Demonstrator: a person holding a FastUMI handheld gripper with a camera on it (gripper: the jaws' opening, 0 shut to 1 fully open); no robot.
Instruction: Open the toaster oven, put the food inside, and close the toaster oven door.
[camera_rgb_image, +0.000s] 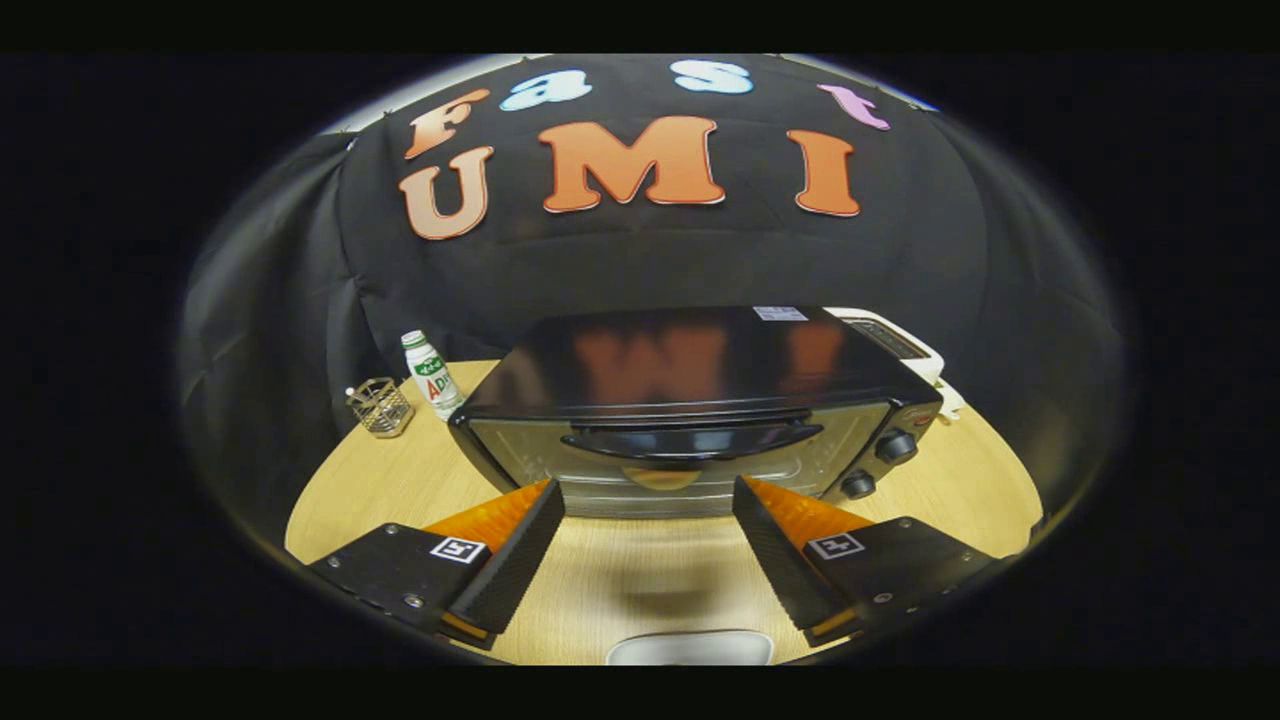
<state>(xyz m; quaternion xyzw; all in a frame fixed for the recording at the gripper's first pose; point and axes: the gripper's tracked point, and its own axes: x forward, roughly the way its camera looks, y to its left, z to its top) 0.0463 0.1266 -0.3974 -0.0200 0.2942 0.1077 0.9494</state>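
Note:
A black toaster oven (700, 400) stands on the wooden table (380, 490), just ahead of my fingers. Its glass door is closed, with the curved black handle (690, 440) across the top of the door. Behind the glass a pale brown item (662, 478) shows dimly on the rack. Two knobs (895, 447) sit on the oven's right side. My gripper (648, 490) is open, its two fingers (520, 545) spread wide in front of the door's lower edge, with nothing between them.
A small white bottle (430, 372) and a wire mesh cup (380, 406) stand left of the oven. A white appliance (900, 345) sits behind the oven at the right. A pale plate rim (690, 648) shows below my fingers, on the near table.

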